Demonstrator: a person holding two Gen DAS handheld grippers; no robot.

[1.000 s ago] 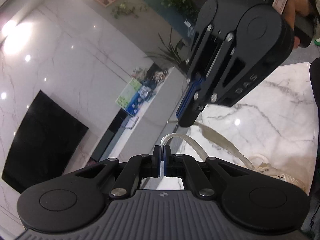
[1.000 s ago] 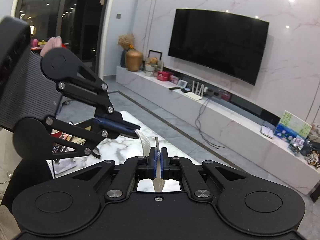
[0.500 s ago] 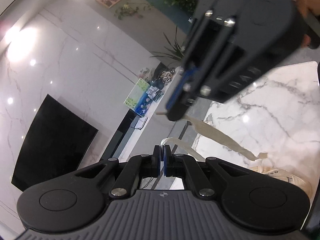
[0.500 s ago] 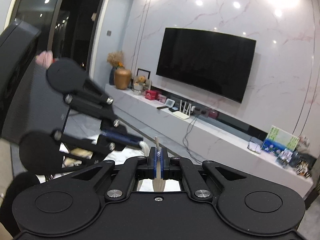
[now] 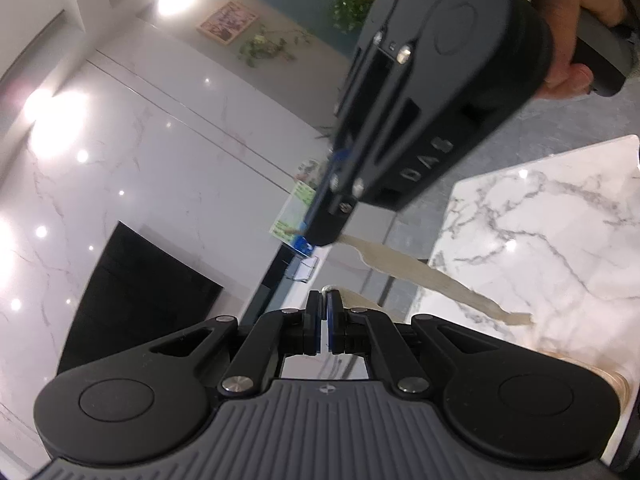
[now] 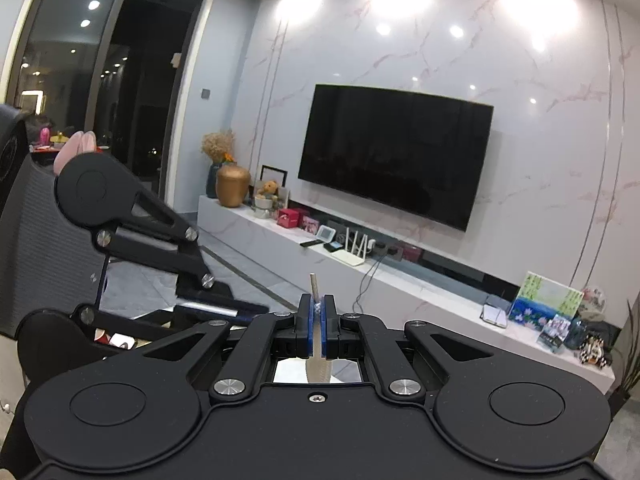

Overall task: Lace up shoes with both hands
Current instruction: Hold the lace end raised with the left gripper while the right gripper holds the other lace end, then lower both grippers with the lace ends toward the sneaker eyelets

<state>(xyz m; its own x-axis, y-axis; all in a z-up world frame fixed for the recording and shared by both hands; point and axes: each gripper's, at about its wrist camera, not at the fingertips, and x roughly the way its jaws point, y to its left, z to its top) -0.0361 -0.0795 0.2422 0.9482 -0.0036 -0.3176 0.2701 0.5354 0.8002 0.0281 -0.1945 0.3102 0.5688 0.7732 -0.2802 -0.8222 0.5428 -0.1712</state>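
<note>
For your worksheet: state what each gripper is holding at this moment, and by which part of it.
Each holds a flat beige shoelace near its end: the right gripper with the tip poking past its pads, the left gripper pinching another lace end.

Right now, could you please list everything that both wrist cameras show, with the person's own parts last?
flat beige woven shoelace: two ends, one clamped in each claw, stretched above the table
white grey-veined marble table: one, at right in the left view
wide black flat television: one, on the marble wall
long white low cabinet: one, under the television
rounded bronze-coloured vase: one, on the cabinet's left end
white router with antennas: one, mid cabinet
small brown teddy bear: one, beside the vase
left claw: black, blue pads, shut on lace
right claw: black, blue pads, shut on lace
hand: one, gripping the right claw's handle
</note>
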